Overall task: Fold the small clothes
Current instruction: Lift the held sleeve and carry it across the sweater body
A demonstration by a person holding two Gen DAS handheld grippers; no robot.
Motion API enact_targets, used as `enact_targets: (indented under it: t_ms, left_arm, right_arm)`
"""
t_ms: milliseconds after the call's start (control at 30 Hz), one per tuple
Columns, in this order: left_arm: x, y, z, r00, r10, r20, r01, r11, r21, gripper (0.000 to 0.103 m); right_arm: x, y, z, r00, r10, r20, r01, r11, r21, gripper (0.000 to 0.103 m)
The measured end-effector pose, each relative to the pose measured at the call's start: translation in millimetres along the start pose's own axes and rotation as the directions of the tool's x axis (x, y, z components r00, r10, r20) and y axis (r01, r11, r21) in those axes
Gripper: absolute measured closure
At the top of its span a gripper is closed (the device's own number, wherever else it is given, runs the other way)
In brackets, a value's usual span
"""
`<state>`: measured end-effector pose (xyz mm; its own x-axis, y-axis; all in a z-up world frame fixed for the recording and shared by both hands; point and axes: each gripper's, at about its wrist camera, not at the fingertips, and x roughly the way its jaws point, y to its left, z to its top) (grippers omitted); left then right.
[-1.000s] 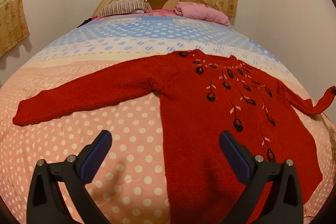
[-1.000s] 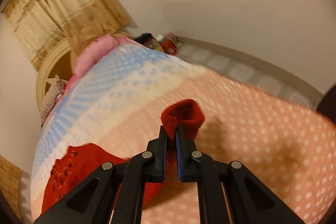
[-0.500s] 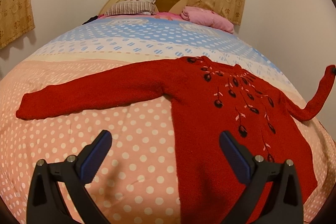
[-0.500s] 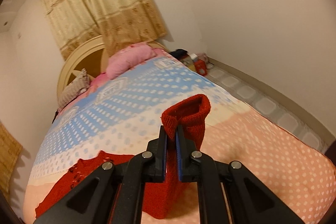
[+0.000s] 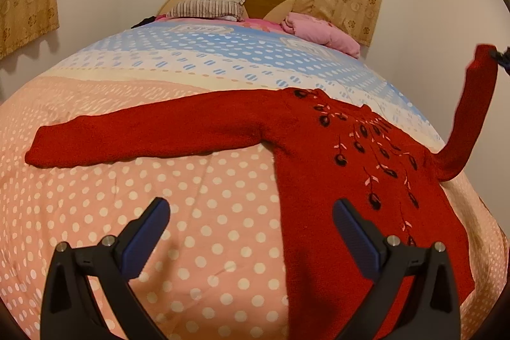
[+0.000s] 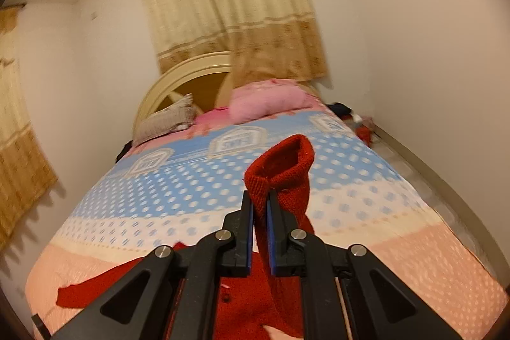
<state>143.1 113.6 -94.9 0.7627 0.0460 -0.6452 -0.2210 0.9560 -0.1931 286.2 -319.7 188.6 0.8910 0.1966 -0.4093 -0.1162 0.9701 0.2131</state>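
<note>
Two tongs are busy: the right tongs (image 6: 260,214) pinch the cuff (image 6: 280,163) of the red sweater (image 5: 350,180) up high so the sleeve can fold over, while the left tongs (image 5: 251,235) wait wide apart above the bed (image 5: 127,206) where it lies flat.

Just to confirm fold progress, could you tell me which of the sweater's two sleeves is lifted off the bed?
The sleeve pinched at its cuff by the right gripper is raised; the other sleeve lies flat, stretched out on the bedspread.
</note>
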Motion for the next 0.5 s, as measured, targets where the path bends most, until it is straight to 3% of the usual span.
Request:
enact_targets:
  t_ms: [267, 500]
  left_arm:
    - [1, 16, 1, 1.000, 0.000, 0.000, 0.000, 0.999, -0.034, 0.000]
    - [0, 25, 3, 1.000, -0.002, 0.009, 0.002, 0.998, -0.061, 0.000]
  right_arm:
    - [29, 98, -17, 0.993, 0.114, -0.024, -0.116, 0.989, -0.087, 0.096]
    - [89, 187, -85, 0.973, 0.189, -0.133, -0.207, 0.969, -0.138, 0.096]
